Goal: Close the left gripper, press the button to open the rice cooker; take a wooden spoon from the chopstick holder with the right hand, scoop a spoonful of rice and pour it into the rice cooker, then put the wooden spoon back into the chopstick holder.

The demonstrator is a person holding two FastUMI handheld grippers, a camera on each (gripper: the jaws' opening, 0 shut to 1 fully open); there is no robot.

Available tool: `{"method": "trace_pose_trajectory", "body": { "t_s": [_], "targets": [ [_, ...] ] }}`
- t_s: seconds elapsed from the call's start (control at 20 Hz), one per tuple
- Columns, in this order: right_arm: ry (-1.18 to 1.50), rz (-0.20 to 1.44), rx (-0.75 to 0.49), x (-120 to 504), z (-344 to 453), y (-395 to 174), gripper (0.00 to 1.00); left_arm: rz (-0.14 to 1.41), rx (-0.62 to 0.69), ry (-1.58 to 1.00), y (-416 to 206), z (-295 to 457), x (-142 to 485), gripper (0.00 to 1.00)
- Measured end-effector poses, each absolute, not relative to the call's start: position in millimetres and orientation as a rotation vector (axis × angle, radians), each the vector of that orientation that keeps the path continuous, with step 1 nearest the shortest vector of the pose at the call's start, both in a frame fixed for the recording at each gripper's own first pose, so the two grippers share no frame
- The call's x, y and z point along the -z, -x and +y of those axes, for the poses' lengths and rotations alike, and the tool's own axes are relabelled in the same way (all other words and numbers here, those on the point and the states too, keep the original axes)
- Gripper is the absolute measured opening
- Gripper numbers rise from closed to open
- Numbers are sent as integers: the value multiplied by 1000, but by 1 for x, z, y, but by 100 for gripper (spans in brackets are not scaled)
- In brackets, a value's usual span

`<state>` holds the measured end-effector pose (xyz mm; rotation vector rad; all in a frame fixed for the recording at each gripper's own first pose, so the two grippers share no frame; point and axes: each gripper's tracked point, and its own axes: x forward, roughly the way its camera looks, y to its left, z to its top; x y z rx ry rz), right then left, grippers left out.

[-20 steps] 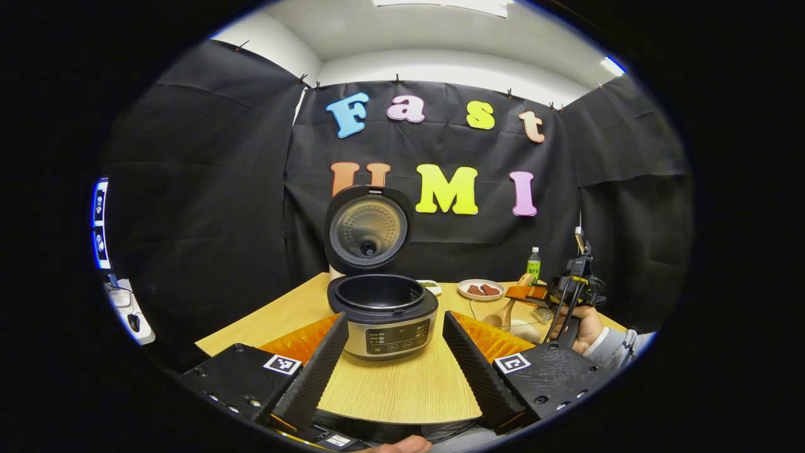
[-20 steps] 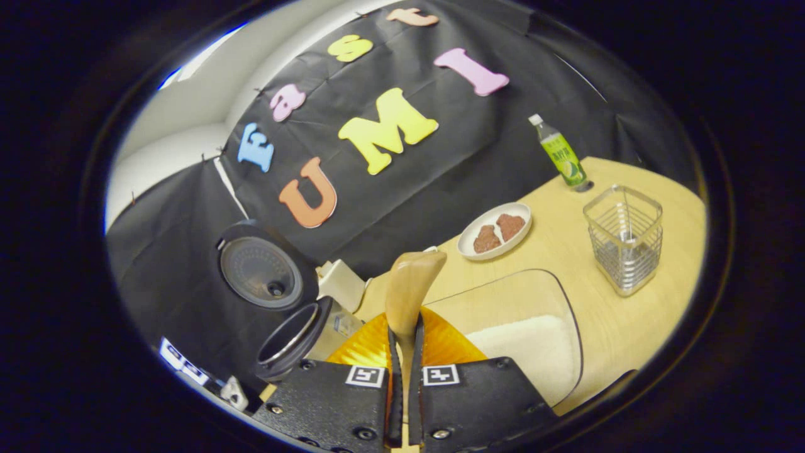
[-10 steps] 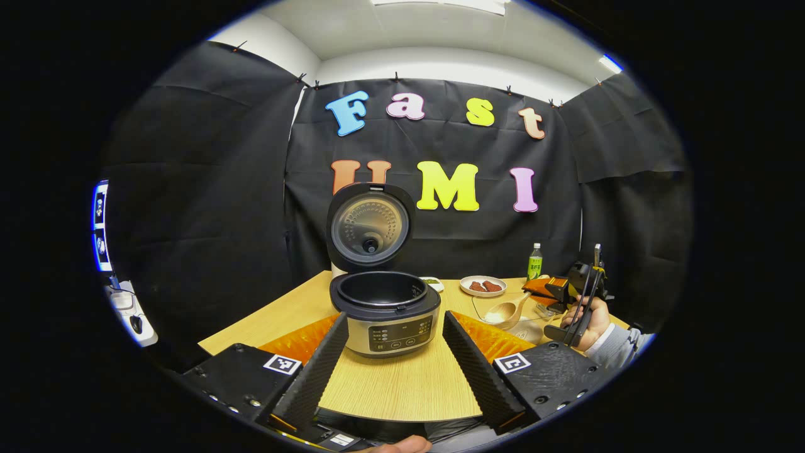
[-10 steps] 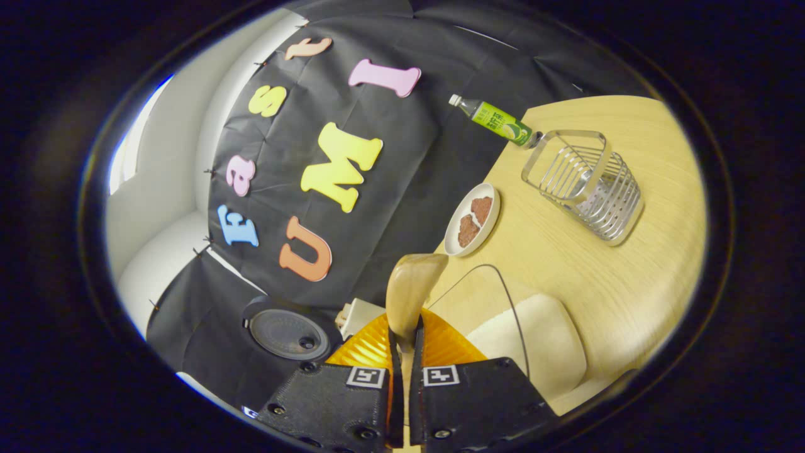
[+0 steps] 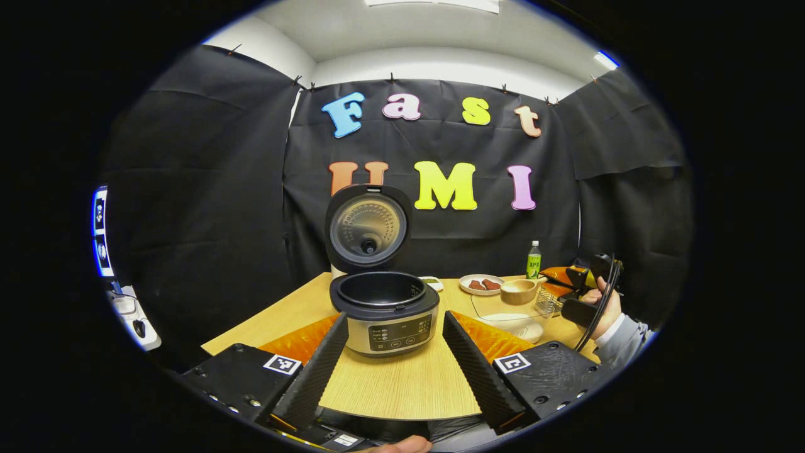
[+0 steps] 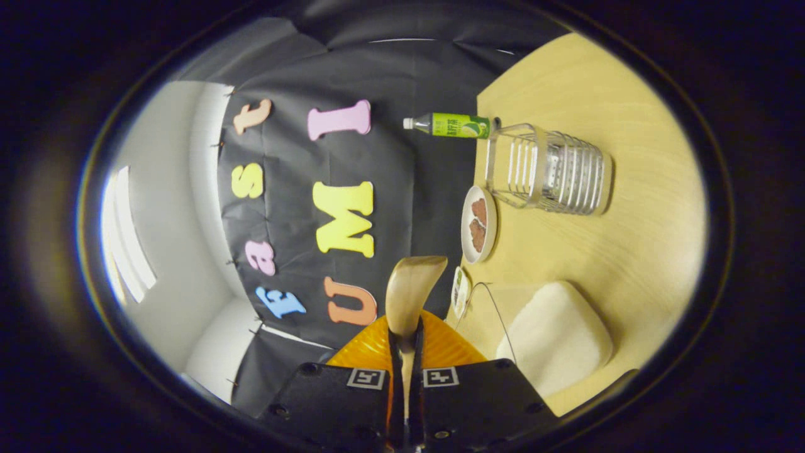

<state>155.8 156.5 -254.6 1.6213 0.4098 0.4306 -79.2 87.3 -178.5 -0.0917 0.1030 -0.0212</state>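
The rice cooker (image 5: 383,308) stands open in the middle of the table, its lid (image 5: 368,226) upright and the dark inner pot showing. My left gripper (image 5: 395,318) is open, its fingers on either side of the cooker's front, not touching it. At the right, a hand holds my right gripper (image 5: 566,283) over the glass dish of rice (image 5: 509,318). In the right gripper view, my right gripper (image 6: 407,333) is shut on the handle of the wooden spoon (image 6: 412,292), the bowl pointing away. The wire chopstick holder (image 6: 547,176) stands past the rice (image 6: 556,336).
A white plate with brown food (image 6: 478,223), a green bottle (image 6: 449,124) and a small dish (image 6: 460,290) sit along the back of the table (image 6: 629,251). The right gripper view is rolled about a quarter turn. A sleeve (image 5: 619,333) is at the table's right edge.
My right gripper has rolled about a quarter turn with the spoon and lifted it from down in the rice dish to above it. My left gripper has barely moved.
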Motion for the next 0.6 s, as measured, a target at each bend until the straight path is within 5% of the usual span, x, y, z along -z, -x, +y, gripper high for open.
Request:
{"method": "trace_pose_trajectory", "body": {
  "t_s": [0.6],
  "targets": [
    [-1677,388,-550,175,247,-154,8,100,54,66,105,111,175,96]
  ]
}}
